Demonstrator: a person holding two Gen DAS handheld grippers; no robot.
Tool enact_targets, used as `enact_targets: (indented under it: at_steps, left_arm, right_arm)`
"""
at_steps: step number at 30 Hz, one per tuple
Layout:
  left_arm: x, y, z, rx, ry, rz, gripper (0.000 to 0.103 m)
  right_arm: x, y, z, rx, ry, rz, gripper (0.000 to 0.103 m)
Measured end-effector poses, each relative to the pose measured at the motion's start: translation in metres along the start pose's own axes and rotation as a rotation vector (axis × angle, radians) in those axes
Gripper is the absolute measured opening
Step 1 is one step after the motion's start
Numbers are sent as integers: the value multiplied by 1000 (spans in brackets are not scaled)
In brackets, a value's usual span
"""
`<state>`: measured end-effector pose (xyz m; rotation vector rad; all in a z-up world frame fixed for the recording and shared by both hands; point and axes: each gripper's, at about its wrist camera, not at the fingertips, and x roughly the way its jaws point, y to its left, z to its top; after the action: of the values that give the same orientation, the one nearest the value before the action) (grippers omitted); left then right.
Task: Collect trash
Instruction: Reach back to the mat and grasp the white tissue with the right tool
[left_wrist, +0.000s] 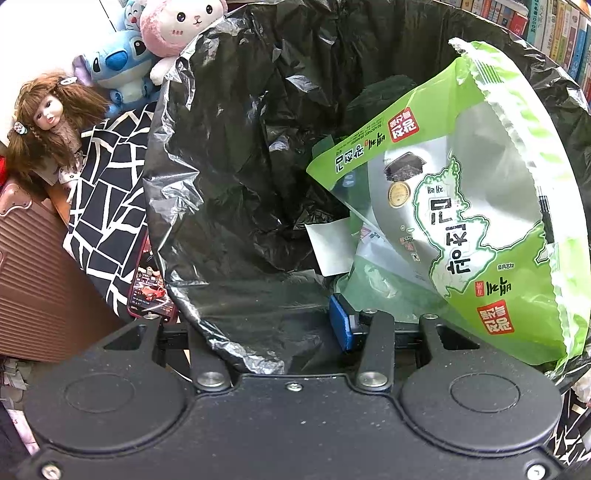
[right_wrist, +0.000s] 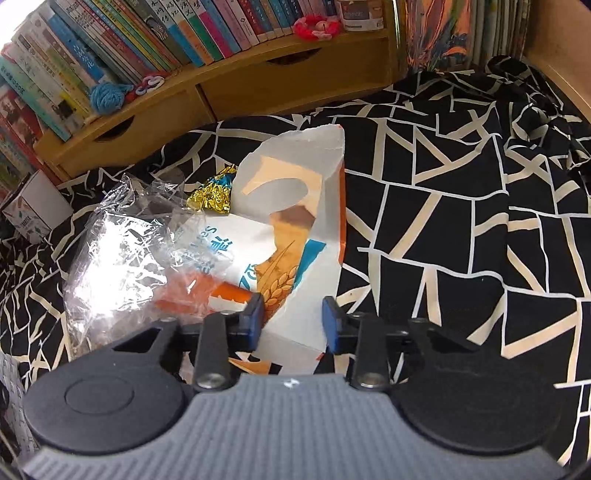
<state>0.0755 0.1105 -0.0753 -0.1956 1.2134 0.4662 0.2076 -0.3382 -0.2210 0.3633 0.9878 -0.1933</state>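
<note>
The right gripper (right_wrist: 291, 321) sits low over the black-and-white patterned cloth (right_wrist: 461, 229), and the torn white paper bag with orange and blue wheat print (right_wrist: 291, 229) lies right in its mouth. The near corner of that bag is between the two blue pads (right_wrist: 255, 317). They stand either side of the paper and look to be touching its edges, a grip that is just taking hold rather than firmly set, by my reading.

The bag's long axis runs straight away from this gripper, near end between the pads, torn top pointing up toward the wooden bookshelf (right_wrist: 229, 92). So the lift is along the bag's length, and the right hand is the one that has it.

Beside the bag on its left lies a crumpled clear plastic wrapper (right_wrist: 118, 254), overlapping its lower corner, and a gold foil wrapper (right_wrist: 212, 195) rests against the bag's upper left edge. Both could drag along.

Over on the other side, the left gripper (left_wrist: 291, 328) is pinching the rim of the black plastic trash bag (left_wrist: 229, 155), holding its mouth wide. Only one blue pad shows. Inside already, a green and silver seaweed snack packet (left_wrist: 461, 199) leans against the far wall.
</note>
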Motion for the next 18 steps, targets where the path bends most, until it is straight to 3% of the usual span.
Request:
enact_targets:
  at_steps: [3,18]
  left_arm:
    - [0,1,0,-4,-1,-3,43]
    - [-1,2,-1,1,-9,-13,44]
  right_arm:
    - [-12,0,-1,-9,-29,-4,11]
    - [-98,-30,-20,31,-118,62,2]
